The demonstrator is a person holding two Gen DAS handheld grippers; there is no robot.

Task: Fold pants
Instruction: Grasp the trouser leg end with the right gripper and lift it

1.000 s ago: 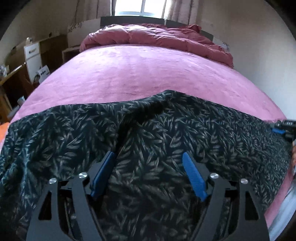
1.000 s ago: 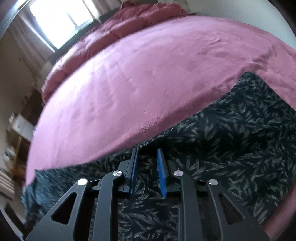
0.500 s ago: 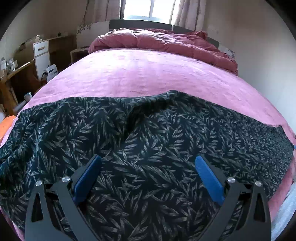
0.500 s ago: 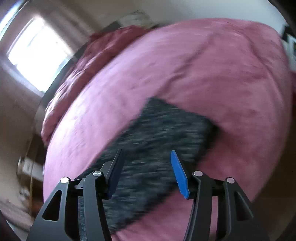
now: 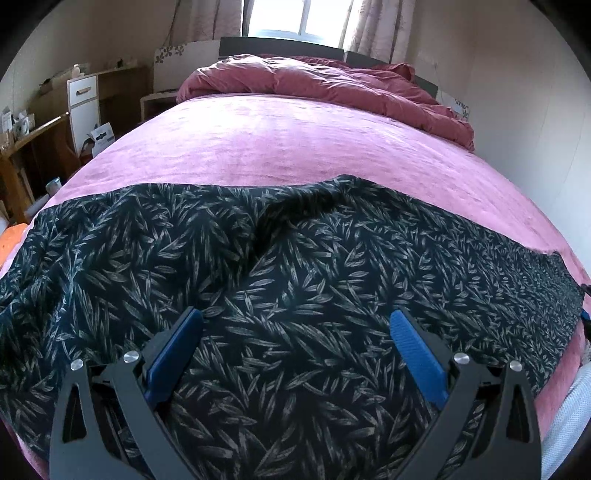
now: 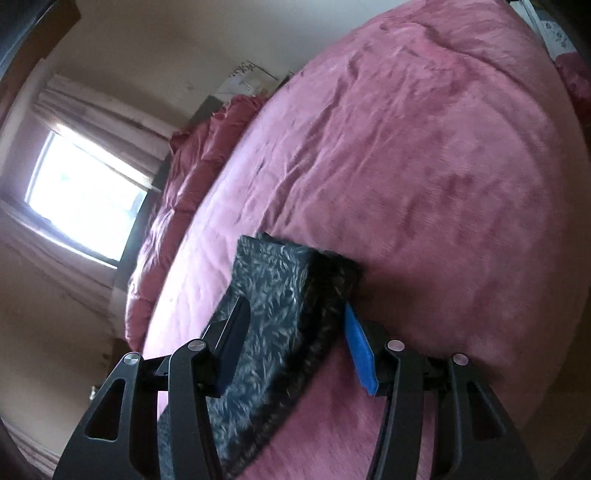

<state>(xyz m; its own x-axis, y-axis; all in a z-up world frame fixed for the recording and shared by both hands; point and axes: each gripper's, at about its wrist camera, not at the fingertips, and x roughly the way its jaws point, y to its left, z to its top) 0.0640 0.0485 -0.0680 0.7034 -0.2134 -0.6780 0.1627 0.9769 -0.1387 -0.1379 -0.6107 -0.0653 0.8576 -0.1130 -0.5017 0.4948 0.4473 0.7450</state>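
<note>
pink bed (image 5: pixel 295 147) carries the leaf-print pants (image 5: pixel 295 266) laid flat; left gripper (image 5: pixel 295 332) hovers spread wide over them, right gripper (image 6: pixel 295 314) closing around their end, not yet pinching; next, grip and fold over

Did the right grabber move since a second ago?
Yes. The right gripper slid along the pants to their end; more pink bedspread shows, and its jaws are closing.

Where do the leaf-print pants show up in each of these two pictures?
Left wrist view: the pants spread across the whole lower half, under the wide-open left gripper.
Right wrist view: only one end of the pants shows, lower centre, between the closing fingers of the right gripper, not yet pinched.
Shared landmark: the window beyond the bed.
</note>
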